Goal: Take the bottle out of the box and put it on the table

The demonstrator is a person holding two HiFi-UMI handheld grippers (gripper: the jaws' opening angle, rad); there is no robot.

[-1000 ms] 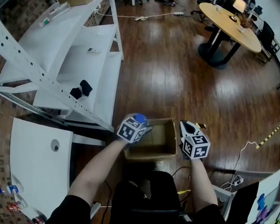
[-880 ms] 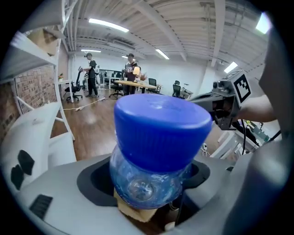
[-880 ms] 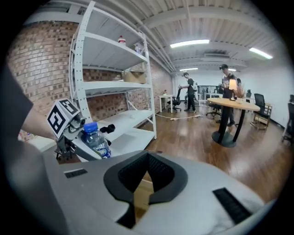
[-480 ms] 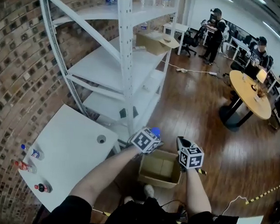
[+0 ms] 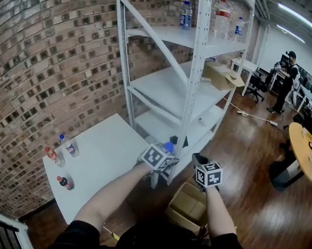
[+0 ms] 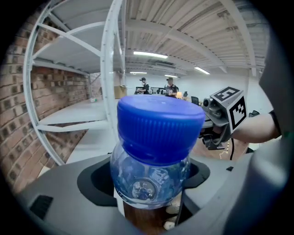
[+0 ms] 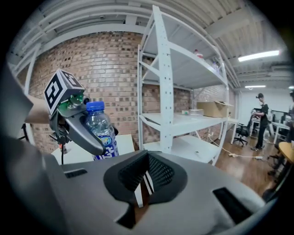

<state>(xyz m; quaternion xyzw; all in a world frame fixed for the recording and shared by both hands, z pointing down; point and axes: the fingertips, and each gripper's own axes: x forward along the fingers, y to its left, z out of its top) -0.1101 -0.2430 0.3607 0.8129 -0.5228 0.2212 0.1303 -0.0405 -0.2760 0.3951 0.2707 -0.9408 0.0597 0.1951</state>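
A clear water bottle with a blue cap [image 5: 169, 146] is clamped in my left gripper [image 5: 165, 158], lifted above the open cardboard box [image 5: 189, 207] on the floor. In the left gripper view its cap and neck [image 6: 156, 151] fill the space between the jaws. The right gripper view shows the bottle [image 7: 98, 131] upright in the left gripper [image 7: 76, 121], in front of the brick wall. My right gripper [image 5: 199, 161] hovers just to the right, jaws together and empty. The white table [image 5: 98, 160] lies to the left of both grippers.
Three small bottles [image 5: 68, 146] stand at the table's left end by the brick wall. A tall white shelf rack [image 5: 190, 97] rises right behind the grippers, with bottles on top and a box on a shelf. A round wooden table [image 5: 305, 157] and a person [image 5: 285, 75] are far right.
Both grippers have risen out of the box, the left still carrying the bottle. The view has swung up from the floor to the rack, wall and white table.
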